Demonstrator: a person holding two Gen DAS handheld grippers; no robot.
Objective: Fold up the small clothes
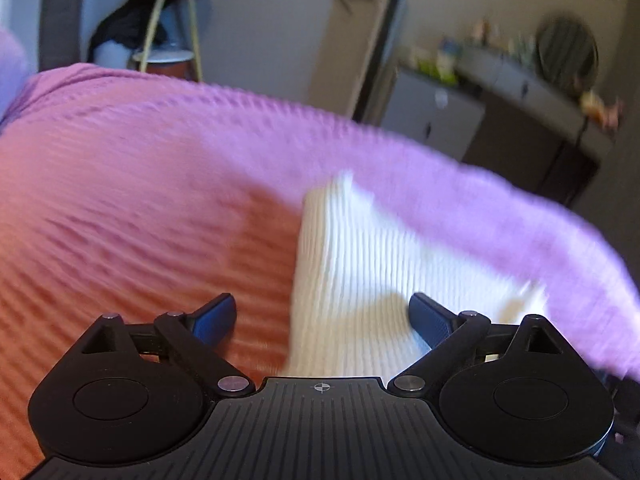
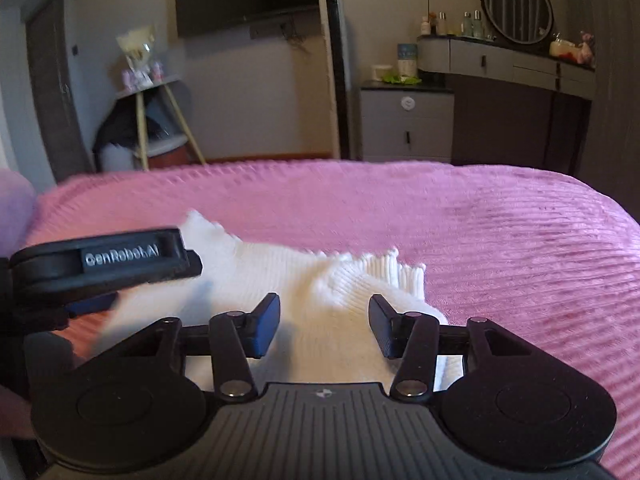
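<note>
A small white ribbed garment (image 1: 360, 264) lies crumpled on the pink ribbed bedspread (image 1: 120, 200). In the left wrist view my left gripper (image 1: 322, 316) hovers low over the garment's near edge. Its jaws are wide open, one blue pad over the bedspread and the other over the cloth, and nothing is pinched. In the right wrist view the same garment (image 2: 320, 280) has a bunched cuff to the right. My right gripper (image 2: 324, 322) stands half open just above it, its pads apart from the cloth. The left gripper's black housing (image 2: 104, 264) shows at the left, over the garment's left part.
The bedspread (image 2: 500, 240) stretches wide to the right and far side. Beyond the bed's far edge stand a tripod side table (image 2: 152, 88), a grey drawer cabinet (image 2: 406, 124) and a dresser with a round mirror (image 2: 518, 6). A purple pillow (image 2: 14, 200) sits at the left edge.
</note>
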